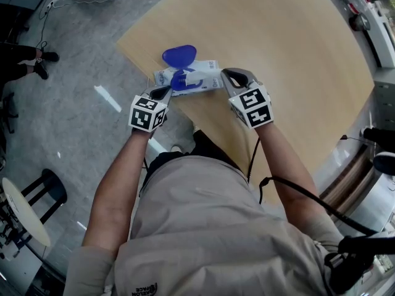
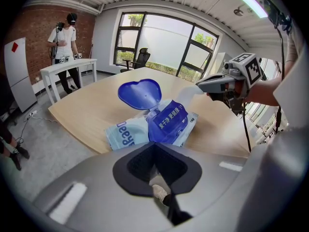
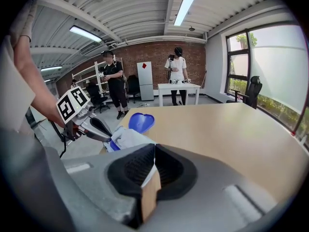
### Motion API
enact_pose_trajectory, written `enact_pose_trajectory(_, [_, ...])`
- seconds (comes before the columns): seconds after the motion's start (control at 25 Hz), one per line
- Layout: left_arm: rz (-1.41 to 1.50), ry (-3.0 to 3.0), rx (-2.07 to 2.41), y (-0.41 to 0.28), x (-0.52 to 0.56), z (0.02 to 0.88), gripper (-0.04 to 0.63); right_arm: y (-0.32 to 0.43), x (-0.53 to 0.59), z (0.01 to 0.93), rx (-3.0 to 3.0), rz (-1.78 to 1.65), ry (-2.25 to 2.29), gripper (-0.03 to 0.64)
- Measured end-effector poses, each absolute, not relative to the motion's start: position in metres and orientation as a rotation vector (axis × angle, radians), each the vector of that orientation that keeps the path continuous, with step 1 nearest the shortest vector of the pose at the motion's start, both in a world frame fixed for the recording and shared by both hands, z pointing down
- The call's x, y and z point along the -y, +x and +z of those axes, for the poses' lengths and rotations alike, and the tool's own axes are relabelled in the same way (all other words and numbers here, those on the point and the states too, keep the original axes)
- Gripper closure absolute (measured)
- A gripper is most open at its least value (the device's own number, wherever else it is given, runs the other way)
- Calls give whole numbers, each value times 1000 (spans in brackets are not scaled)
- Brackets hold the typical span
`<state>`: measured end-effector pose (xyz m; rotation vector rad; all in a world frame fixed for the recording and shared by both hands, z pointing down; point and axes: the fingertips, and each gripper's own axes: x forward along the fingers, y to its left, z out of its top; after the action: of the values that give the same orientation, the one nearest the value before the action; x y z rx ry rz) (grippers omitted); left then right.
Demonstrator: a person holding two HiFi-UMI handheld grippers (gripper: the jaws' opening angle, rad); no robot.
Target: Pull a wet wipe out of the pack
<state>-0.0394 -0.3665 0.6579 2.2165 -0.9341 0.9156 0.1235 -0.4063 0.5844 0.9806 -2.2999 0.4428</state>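
A pale blue wet wipe pack point(image 1: 196, 78) lies near the wooden table's point(image 1: 278, 54) front edge. Its round blue lid point(image 1: 179, 55) is flipped open. My left gripper point(image 1: 165, 92) meets the pack's near left edge, and its jaws are shut on that edge point(image 2: 153, 144). My right gripper point(image 1: 229, 76) stands just right of the pack, shut on a white wet wipe. In the left gripper view the wipe point(image 2: 186, 96) stretches from the pack's opening up to the right gripper point(image 2: 199, 87). In the right gripper view a thin white strip of wipe point(image 3: 150, 170) runs between the closed jaws toward the pack point(image 3: 126, 137).
The table's rounded front edge point(image 1: 139, 60) is close to the pack, with grey floor beyond. Two people stand at a white table point(image 3: 177, 87) by a brick wall. An office chair point(image 2: 141, 59) stands by the windows. A black stool point(image 1: 46, 187) is on the floor at the left.
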Motion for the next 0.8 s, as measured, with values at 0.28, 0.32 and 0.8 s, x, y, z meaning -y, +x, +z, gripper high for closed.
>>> enact_pose_trajectory(0.28, [923,2217,934,-38,366,657,597,143,404,580,2278,449,1034,609])
enact_pose_trajectory(0.32, [924,2218,934,-38,366,657,597,146,404,578,2275,449,1044,609])
enact_pose_trajectory(0.8, [940,2232,933,-40,362,653,597,164,398,559,2255,418,1131,609])
